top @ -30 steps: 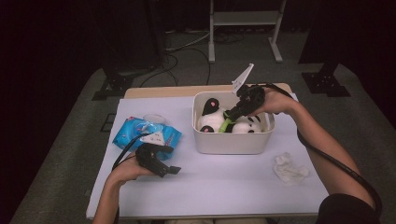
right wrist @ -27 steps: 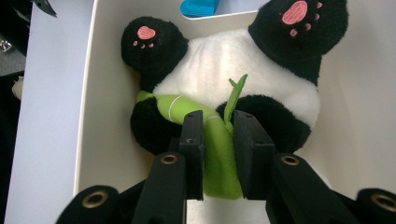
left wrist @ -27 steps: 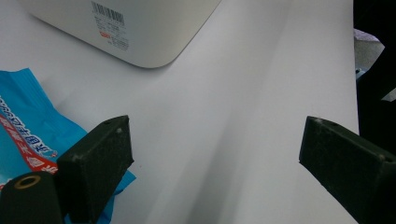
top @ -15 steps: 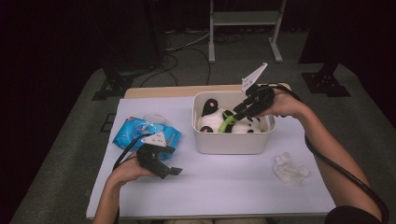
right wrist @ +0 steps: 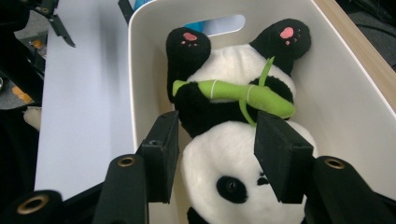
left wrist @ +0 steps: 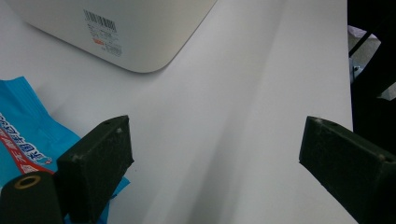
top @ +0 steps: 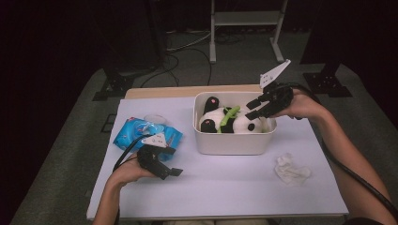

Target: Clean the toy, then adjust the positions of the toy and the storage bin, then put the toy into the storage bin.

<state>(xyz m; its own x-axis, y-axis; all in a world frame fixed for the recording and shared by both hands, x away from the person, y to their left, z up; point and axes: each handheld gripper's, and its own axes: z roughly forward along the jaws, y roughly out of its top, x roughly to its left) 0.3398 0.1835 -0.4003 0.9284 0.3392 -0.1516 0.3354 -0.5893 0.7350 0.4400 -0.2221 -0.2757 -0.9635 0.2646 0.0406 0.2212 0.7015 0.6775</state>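
White tabletop (top: 225, 187) carries everything. Biggest item on it is the white bin (top: 234, 143), placed centre-right, long side facing the person. Plush panda (top: 220, 119) lies inside the bin on its back, green bamboo stalk (right wrist: 238, 94) across its belly, feet toward the handle-slot end in the right gripper view.

Blue wipes pack (top: 149, 133) lies flat, left of the bin and apart from it. Crumpled white tissue (top: 292, 169) sits at front right, well apart from the bin.

Right gripper (top: 256, 108) hangs over the bin's right end, higher and farther right than a second ago, when it was down inside on the panda. Its jaws have just been opening; right gripper view shows them apart above the panda's head and chest, pads not pressing the plush, nothing carried. The panda stayed in the bin while the gripper lifted.

Left gripper (top: 171, 171) rests low at front left, just in front of the wipes pack, same spot as before. Jaws wide apart, nothing but bare tabletop between them; the pack's corner lies beside one jaw.

Judgement: the panda has just been released into the bin, so that placement looks done. Wipes pack and tissue still out; the left gripper is nearest the pack, a likely next pick.
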